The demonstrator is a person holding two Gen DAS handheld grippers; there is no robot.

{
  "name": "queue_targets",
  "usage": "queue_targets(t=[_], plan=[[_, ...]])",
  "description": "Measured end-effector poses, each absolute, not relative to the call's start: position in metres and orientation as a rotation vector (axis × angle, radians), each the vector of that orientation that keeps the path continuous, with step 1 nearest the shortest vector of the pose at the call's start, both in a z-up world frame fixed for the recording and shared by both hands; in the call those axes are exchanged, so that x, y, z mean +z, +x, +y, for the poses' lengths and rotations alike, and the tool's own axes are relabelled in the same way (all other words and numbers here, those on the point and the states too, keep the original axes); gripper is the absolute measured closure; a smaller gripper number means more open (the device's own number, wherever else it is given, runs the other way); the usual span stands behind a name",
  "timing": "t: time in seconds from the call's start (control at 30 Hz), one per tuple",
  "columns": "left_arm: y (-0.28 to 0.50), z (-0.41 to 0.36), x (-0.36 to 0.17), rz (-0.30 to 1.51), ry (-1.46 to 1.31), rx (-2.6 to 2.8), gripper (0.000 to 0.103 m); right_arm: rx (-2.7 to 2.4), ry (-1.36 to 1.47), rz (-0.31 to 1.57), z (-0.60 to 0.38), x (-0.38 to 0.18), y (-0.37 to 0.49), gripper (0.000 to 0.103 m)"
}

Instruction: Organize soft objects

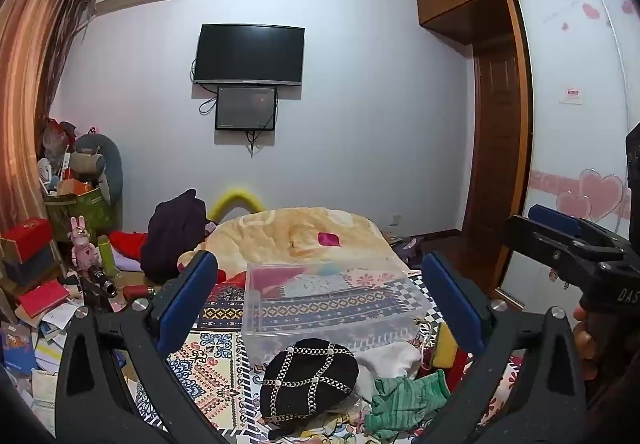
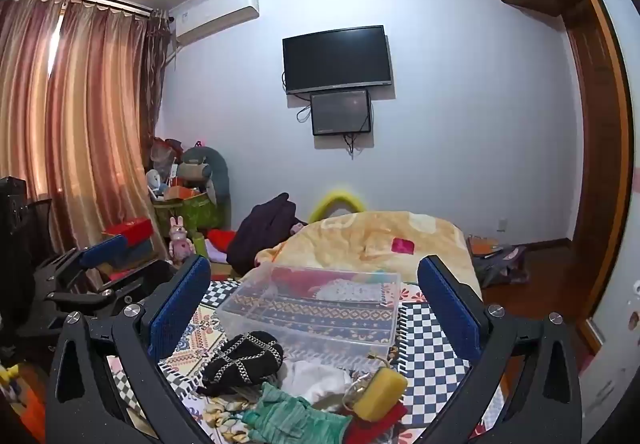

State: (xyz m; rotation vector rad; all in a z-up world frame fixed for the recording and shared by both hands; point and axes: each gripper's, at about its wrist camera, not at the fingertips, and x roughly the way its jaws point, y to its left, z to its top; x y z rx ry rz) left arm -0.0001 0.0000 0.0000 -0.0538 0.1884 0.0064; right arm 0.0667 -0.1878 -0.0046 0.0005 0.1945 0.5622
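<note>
Left gripper (image 1: 320,296) and right gripper (image 2: 314,304), both hand-held, spread wide and holding nothing, hovering side by side above a bed. No contact with anything yet; judged as the very start of the task, nothing sorted.

Largest first: patterned bedspread (image 1: 224,368) with checks and paisley, cream quilt (image 1: 304,232) heaped at the far end. On the bedspread, clear plastic bin (image 1: 332,304), open-topped, no soft item seen inside, long axis running roughly left to right across the bed, slightly skewed in the right wrist view. Just in front of the bin, nearest the cameras, a loose heap of soft things: black beaded hat (image 1: 308,380), round, crown up, touching the bin's near wall; white cloth (image 1: 386,362) beside it; green striped garment (image 1: 408,400) crumpled, no clear direction; yellow sponge (image 2: 380,392) lying tilted on a red cloth (image 2: 376,428), long axis slanting up to the right.

Next move, as a judgement: lowering one gripper onto the hat or green garment, closing on a fold, lifting clear, then releasing over the bin.
</note>
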Motion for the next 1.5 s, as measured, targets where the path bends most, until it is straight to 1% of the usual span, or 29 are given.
queue_targets(t=[0.3, 0.37, 0.53, 0.6, 1.5], plan=[[-0.001, 0.007, 0.002, 0.189, -0.077, 0.008, 0.000, 0.568, -0.001, 0.199, -0.186, -0.005, 0.065, 0.000], [-0.001, 0.010, 0.002, 0.187, -0.080, 0.011, 0.000, 0.572, -0.002, 0.191, -0.184, 0.002, 0.060, 0.000], [-0.003, -0.002, 0.001, 0.183, -0.054, -0.018, 0.000, 0.572, -0.012, 0.188, -0.180, 0.007, 0.058, 0.000], [-0.003, -0.002, 0.001, 0.183, -0.056, -0.020, 0.000, 0.572, -0.005, 0.180, -0.185, -0.002, 0.057, 0.000], [-0.010, 0.001, 0.005, 0.170, -0.057, -0.027, 0.000, 0.581, -0.002, 0.160, -0.185, -0.003, 0.051, 0.000]])
